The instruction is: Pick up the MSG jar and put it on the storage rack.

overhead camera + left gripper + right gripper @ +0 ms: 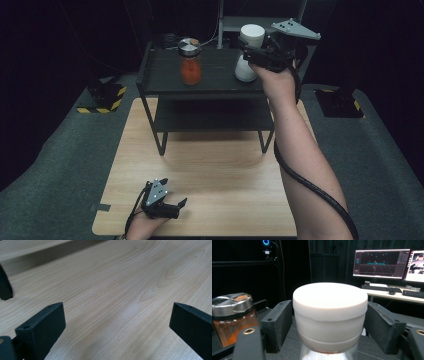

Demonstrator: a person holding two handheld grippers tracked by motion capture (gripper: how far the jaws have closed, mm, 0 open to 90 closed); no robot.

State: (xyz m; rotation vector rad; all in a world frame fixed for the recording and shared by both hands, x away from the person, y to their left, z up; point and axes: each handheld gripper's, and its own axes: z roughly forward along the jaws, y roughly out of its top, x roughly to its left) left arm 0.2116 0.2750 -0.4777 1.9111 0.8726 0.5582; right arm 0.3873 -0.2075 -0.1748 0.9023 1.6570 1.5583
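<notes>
The white-capped jar [248, 52] stands upright on the shelf's [210, 80] top, right of the orange jar [190, 62]. The right claw [328, 325] brackets its cap, jaws parted just off the sides. The left claw [170, 206] rests wide open on the counter [210, 170], well away.

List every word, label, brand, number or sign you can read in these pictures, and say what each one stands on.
None can be read.
Monitors behind the shelf: graphics and small text, too small and blurred to read.
White-capped bottle: no print on the white cap.
Jar of orange powder: no legible label; metal lid bears no words.
Yellow-and-black hazard stripes on the floor stands: a warning pattern, no words.
</notes>
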